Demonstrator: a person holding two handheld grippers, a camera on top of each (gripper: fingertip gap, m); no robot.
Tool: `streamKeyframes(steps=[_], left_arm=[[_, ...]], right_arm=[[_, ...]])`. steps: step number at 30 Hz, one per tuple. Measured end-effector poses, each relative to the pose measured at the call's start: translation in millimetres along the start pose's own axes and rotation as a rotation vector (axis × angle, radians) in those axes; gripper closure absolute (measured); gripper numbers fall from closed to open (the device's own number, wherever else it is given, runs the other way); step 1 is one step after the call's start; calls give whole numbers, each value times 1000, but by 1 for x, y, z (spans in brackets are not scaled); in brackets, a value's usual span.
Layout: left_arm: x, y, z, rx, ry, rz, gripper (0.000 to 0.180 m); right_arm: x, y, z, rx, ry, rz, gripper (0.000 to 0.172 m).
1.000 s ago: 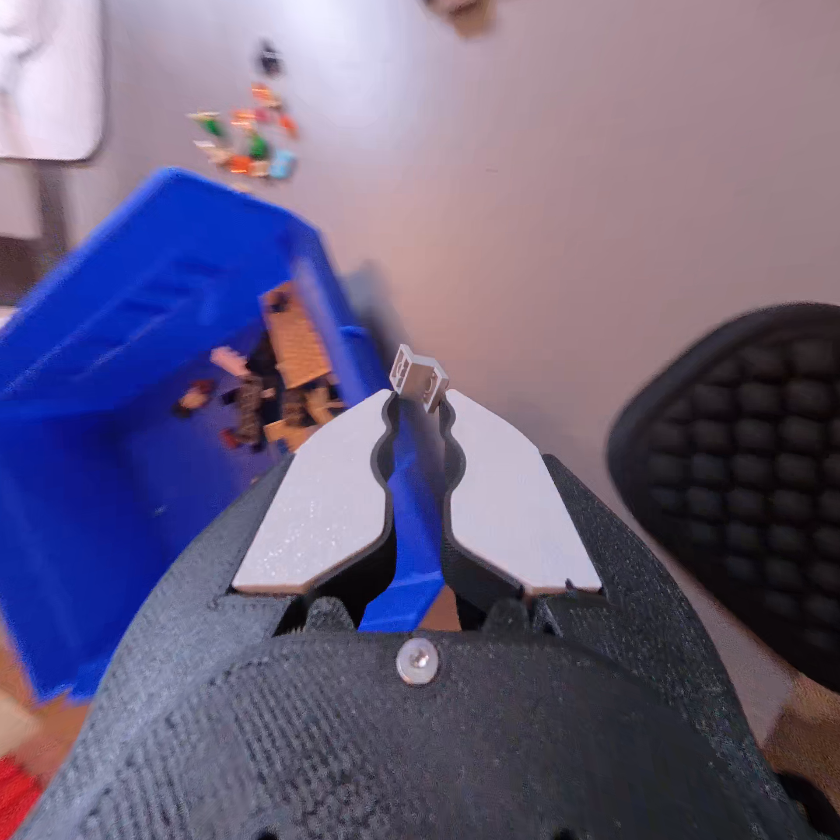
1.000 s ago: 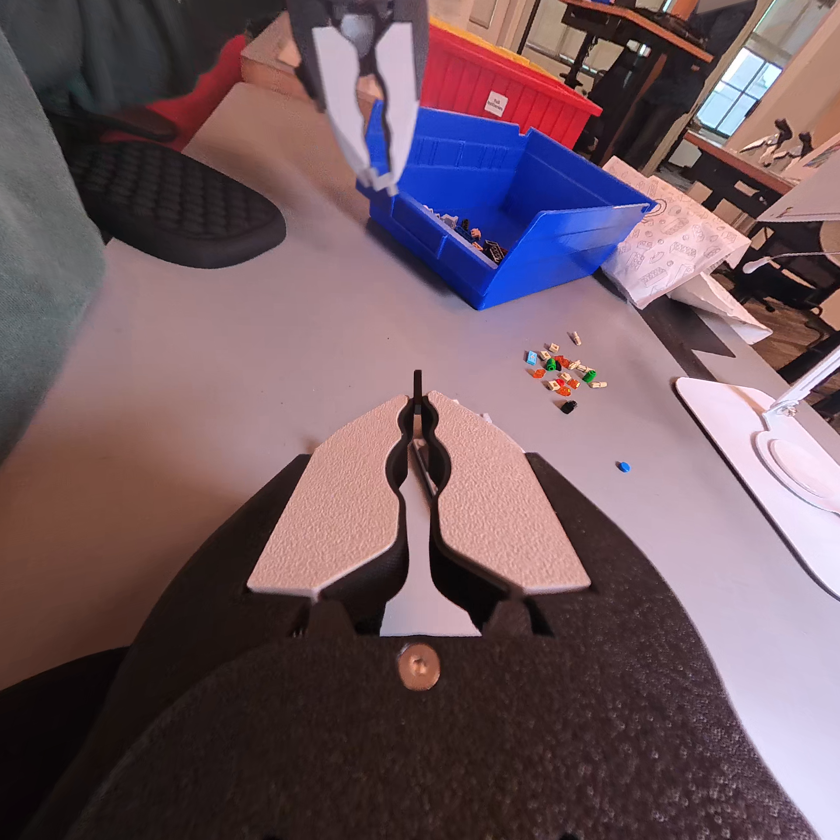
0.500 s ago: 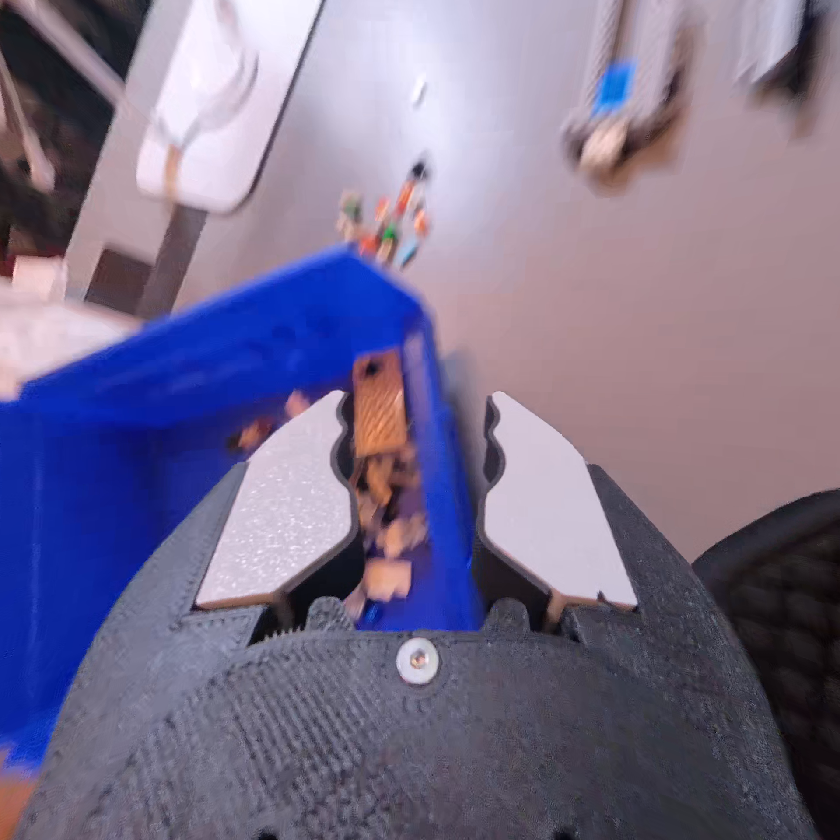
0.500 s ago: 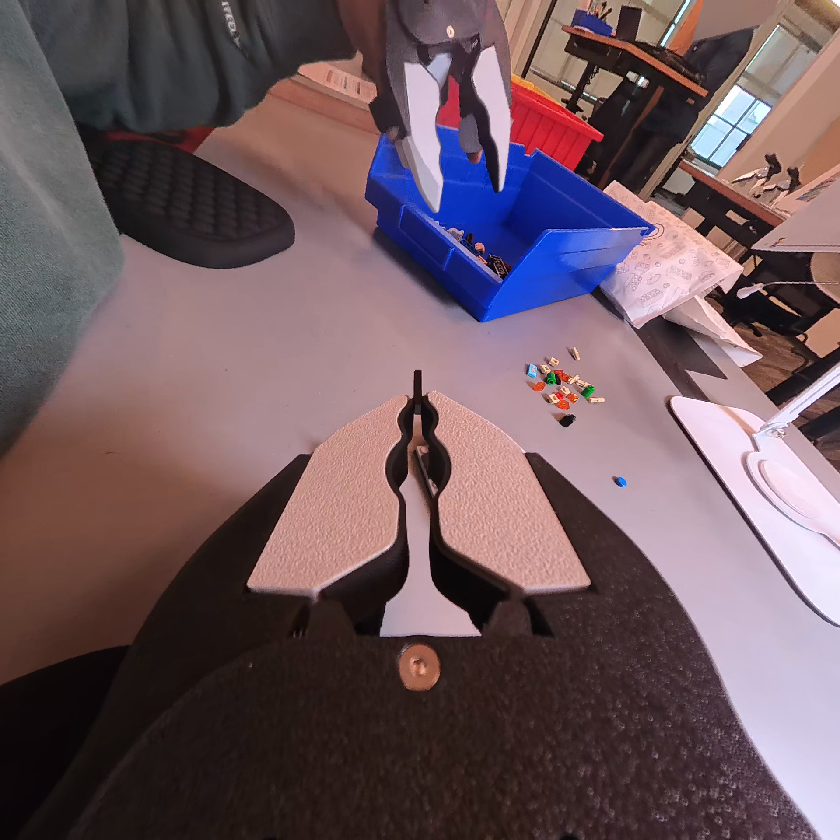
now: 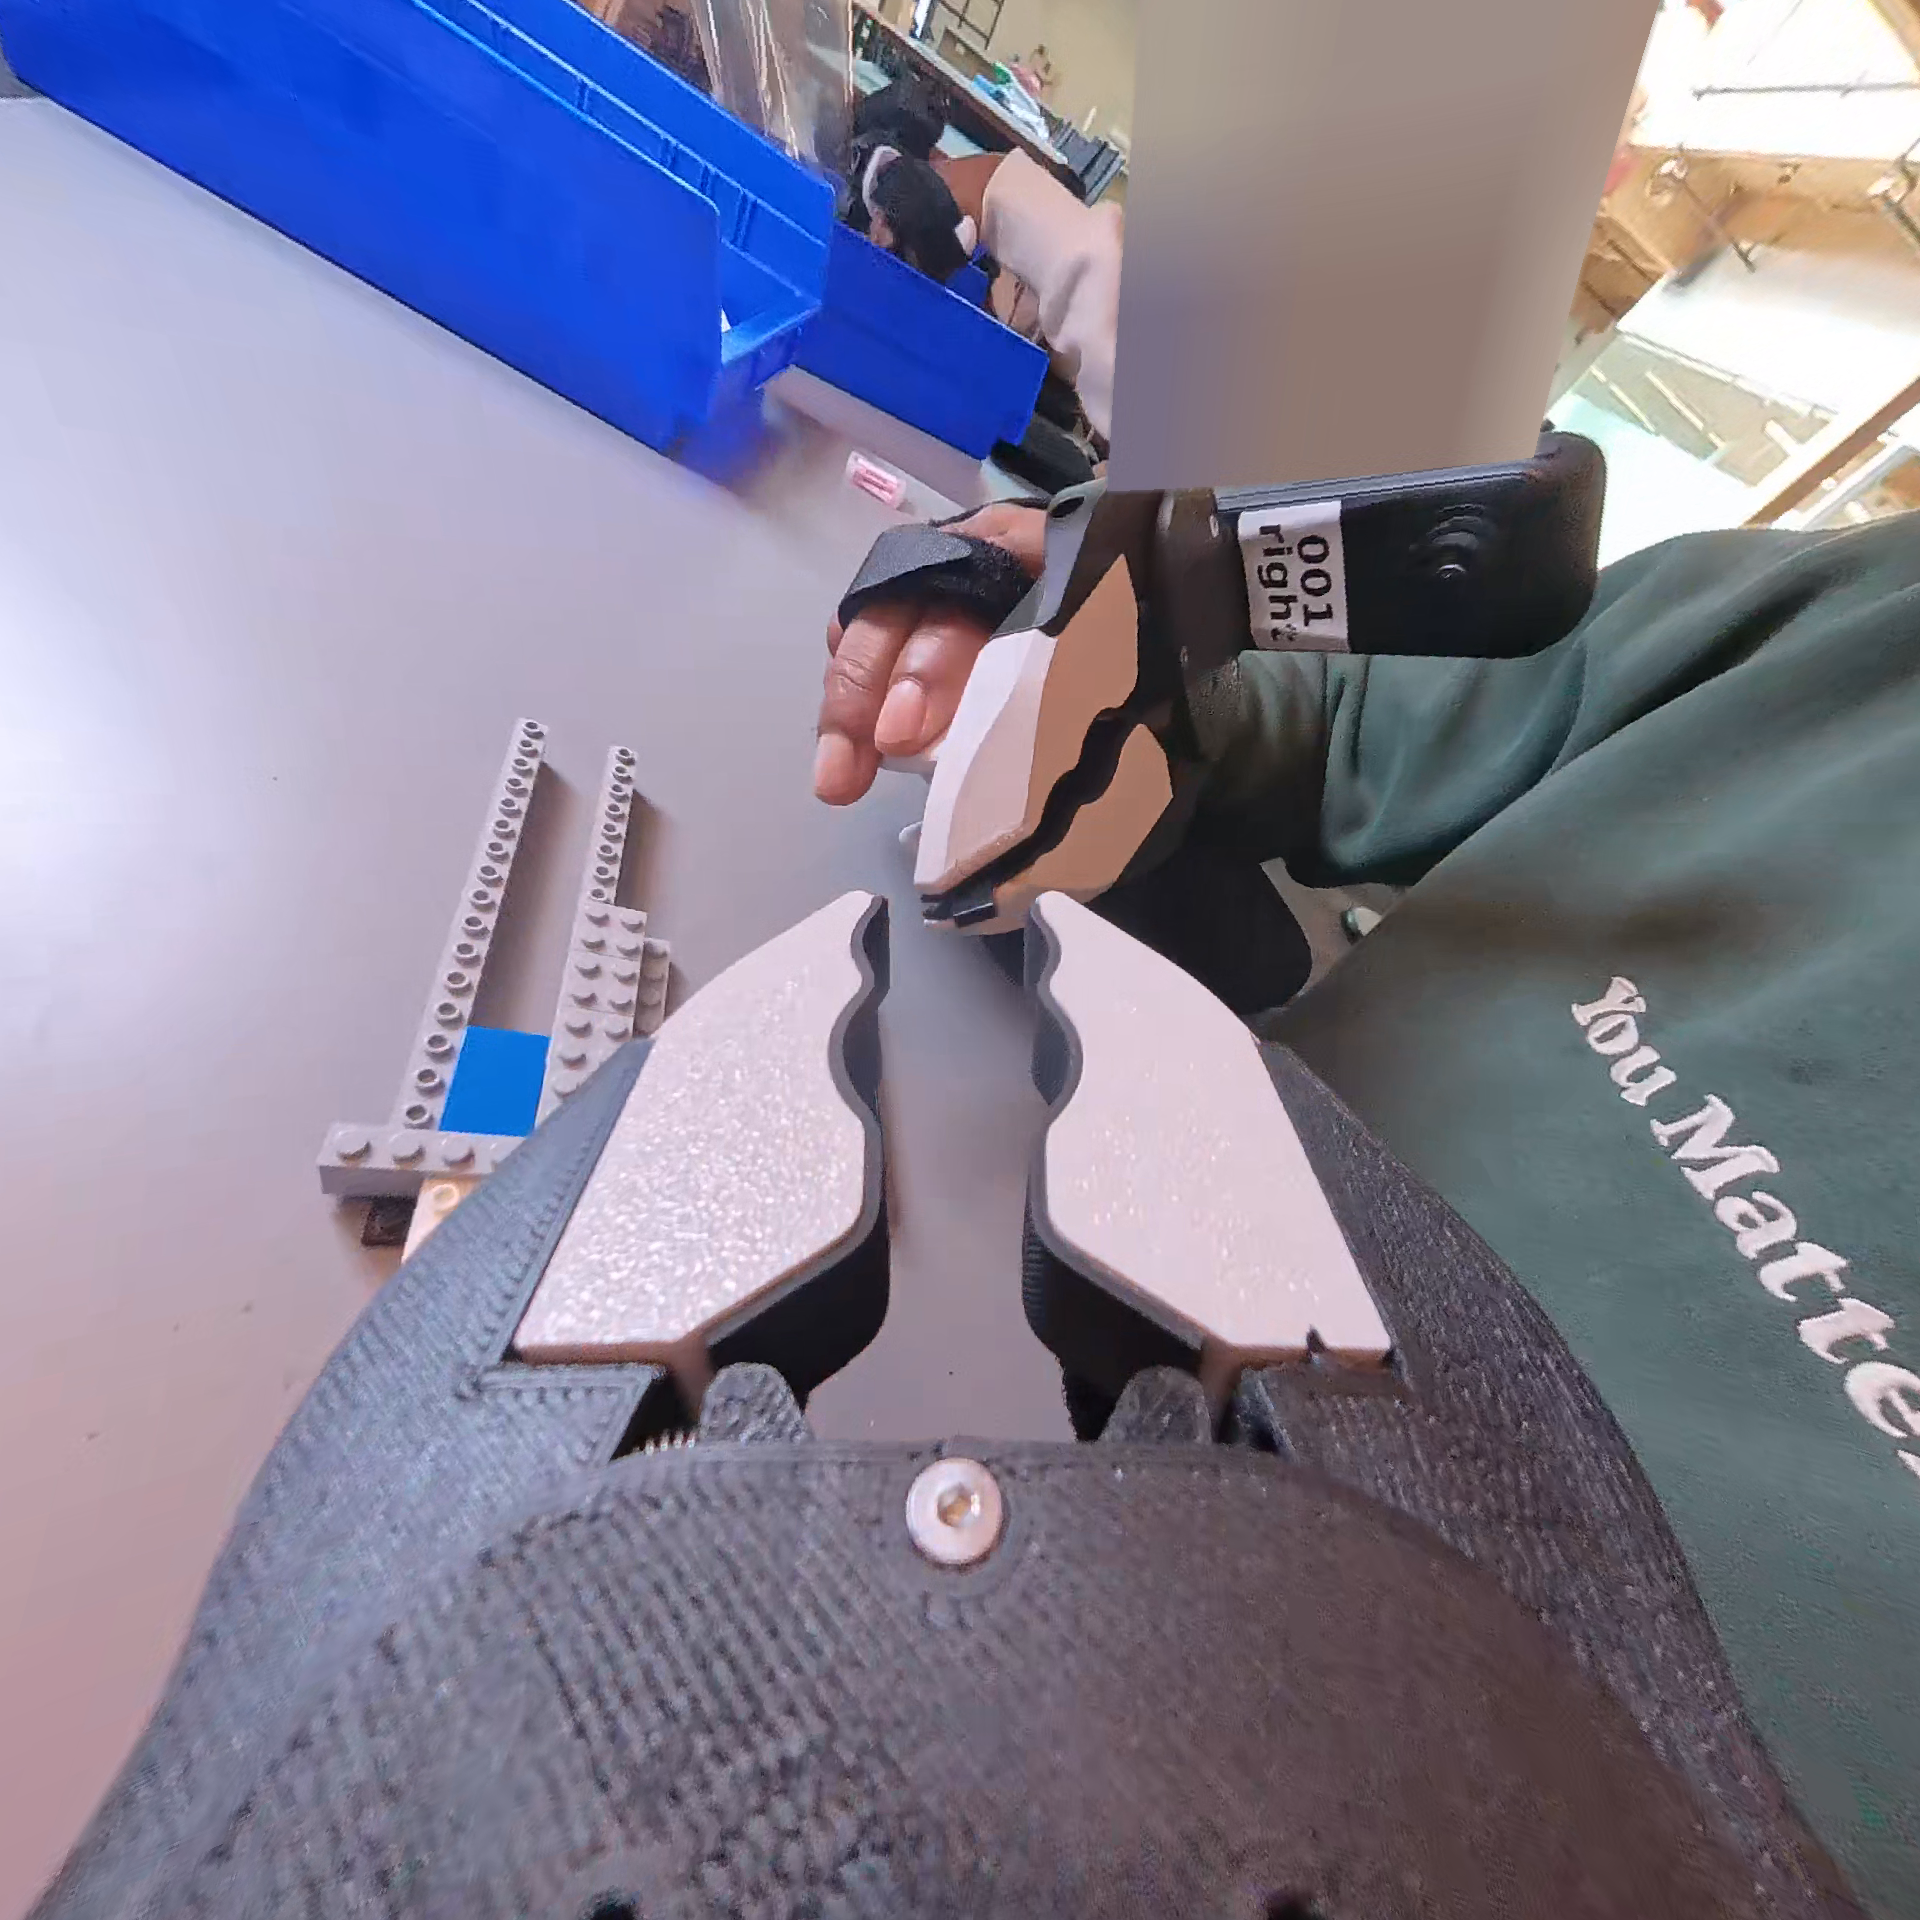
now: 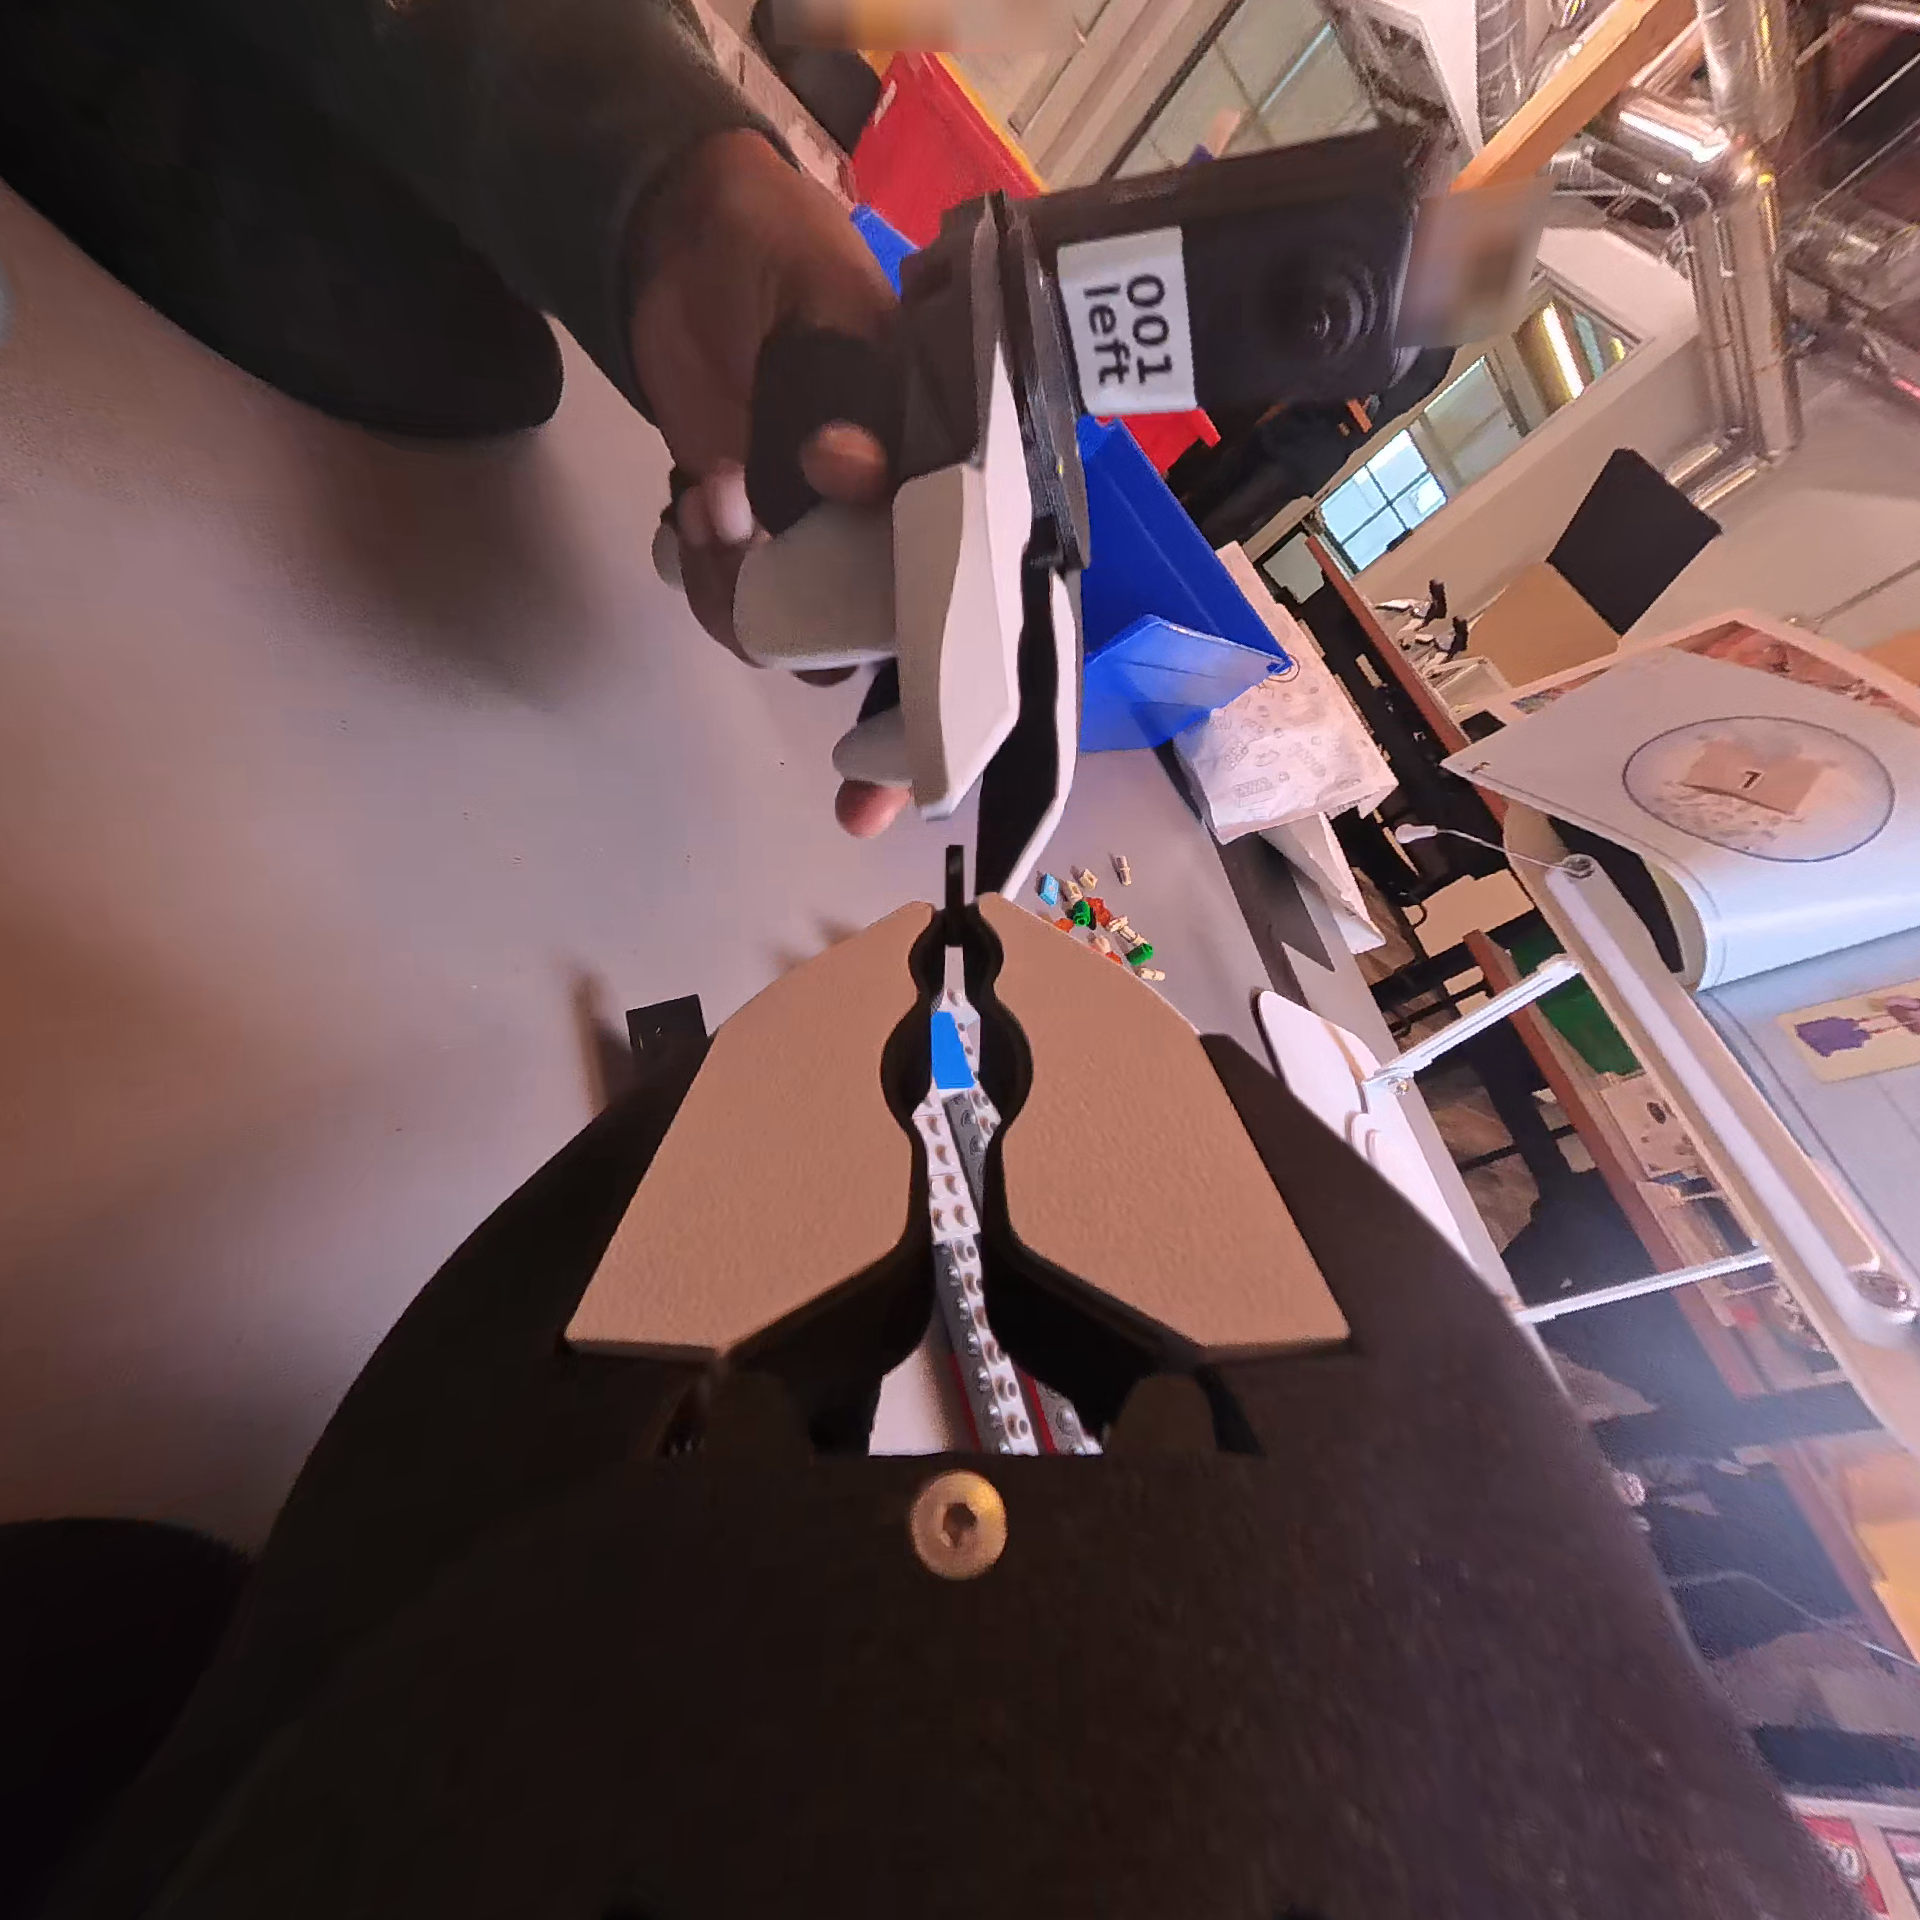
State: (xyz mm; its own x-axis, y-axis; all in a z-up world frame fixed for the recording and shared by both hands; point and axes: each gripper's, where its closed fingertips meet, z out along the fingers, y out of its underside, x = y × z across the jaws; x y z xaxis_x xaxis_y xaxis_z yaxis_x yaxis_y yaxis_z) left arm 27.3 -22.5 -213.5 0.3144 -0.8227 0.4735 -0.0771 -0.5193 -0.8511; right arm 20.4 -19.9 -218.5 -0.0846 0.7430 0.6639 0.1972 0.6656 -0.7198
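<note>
My left gripper (image 5: 958, 920) is open, with nothing between its pads. Just past its fingertips hangs my right gripper (image 5: 977, 899), shut on a small thin black piece (image 5: 971, 916). In the right wrist view my right gripper (image 6: 954, 914) pinches that black piece (image 6: 954, 878), which sticks up out of the tips. The left gripper (image 6: 982, 842) points down at it from above, its pads not pressing on it. A grey brick assembly (image 5: 488, 914) with a blue tile (image 5: 497, 1081) lies on the grey table (image 5: 260, 623), left of my left gripper. It also shows through the right jaws (image 6: 961, 1143).
Blue bins (image 5: 468, 187) stand at the table's far side; one bin (image 6: 1153, 623) shows behind the left gripper. Several small loose pieces (image 6: 1101, 925), a white lamp base (image 6: 1320, 1070), a paper bag (image 6: 1278, 748) and a small black square piece (image 6: 665, 1029) lie on the table. A person's green sleeve (image 5: 1558, 831) is at the right. Both grippers' tips are close together, under 4 cm apart.
My left gripper held a small grey piece, opened over the blue bin and no longer has it. It has swung over to face the right gripper, jaws narrower. The right gripper kept its black piece.
</note>
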Motion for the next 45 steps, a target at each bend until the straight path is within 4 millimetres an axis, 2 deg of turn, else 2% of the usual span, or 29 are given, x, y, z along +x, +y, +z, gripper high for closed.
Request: streamKeyframes(steps=[5,10,13,16,20,24,27,33,36,38,39,41,45], left_arm=[[-1,6,9,-31,-20,21,166],[-3,5,8,6,-43,42,168],[-3,4,6,0,-74,154,172],[-1,5,3,-19,-121,309,172],[-1,6,0,-23,-161,401,173],[-11,1,-9,-49,-282,589,173],[-16,-8,-23,-61,-393,766,173],[-17,-20,-41,-57,-498,941,173],[-21,-21,-45,-60,-521,964,173],[-25,-20,-47,-70,-537,965,173],[-30,-20,-48,-82,-558,957,173],[-54,-17,-54,-145,-650,883,173],[-124,1,-73,-286,-870,622,173]], right_arm=[[0,1,0,-33,38,-102,169],[2,2,1,-52,70,-171,168],[3,0,0,-35,81,-149,167],[9,0,-3,-21,75,-73,155],[10,2,-4,-16,64,-62,154],[1,13,-1,-53,-19,-9,152],[-11,27,-1,-113,-155,121,152],[-37,56,-13,-295,-421,386,130],[-49,70,-14,-396,-472,387,136],[-51,70,-13,-412,-471,357,141],[-52,70,-13,-419,-474,348,141],[-52,69,-12,-411,-472,330,142],[-48,68,-11,-400,-451,328,142]])
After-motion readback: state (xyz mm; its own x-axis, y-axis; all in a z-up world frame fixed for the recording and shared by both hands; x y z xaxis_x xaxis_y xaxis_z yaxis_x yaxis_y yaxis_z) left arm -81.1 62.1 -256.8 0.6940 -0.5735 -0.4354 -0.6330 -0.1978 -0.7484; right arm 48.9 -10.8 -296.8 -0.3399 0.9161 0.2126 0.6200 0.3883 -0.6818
